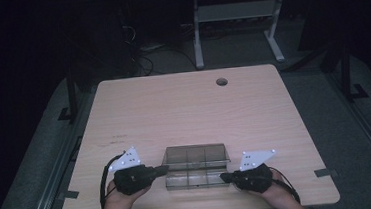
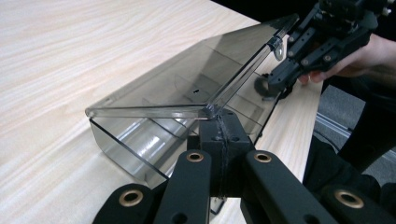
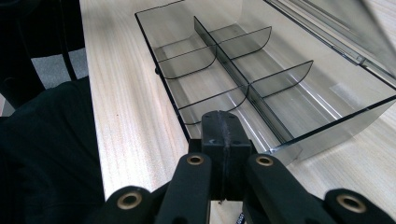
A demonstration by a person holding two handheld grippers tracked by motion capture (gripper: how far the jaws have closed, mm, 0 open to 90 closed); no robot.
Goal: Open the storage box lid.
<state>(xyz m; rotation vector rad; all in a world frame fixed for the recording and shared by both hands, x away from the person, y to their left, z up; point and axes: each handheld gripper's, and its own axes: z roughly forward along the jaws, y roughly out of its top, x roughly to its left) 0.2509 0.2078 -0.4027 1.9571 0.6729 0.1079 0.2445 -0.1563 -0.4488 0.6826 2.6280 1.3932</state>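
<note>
A smoky clear plastic box with inner dividers stands near the table's front edge, and its compartments look empty. Its hinged lid is raised and tilts toward the far side. My left gripper is at the box's left end with its jaws shut together. In the left gripper view its tip sits right under the lid's near corner, touching it. My right gripper is at the box's right end, also shut. Its tip is against the end wall of the box.
The light wooden table has a round cable hole near its far edge. A white desk frame stands on the dark floor beyond. The person's dark clothing shows beside the table's front edge in both gripper views.
</note>
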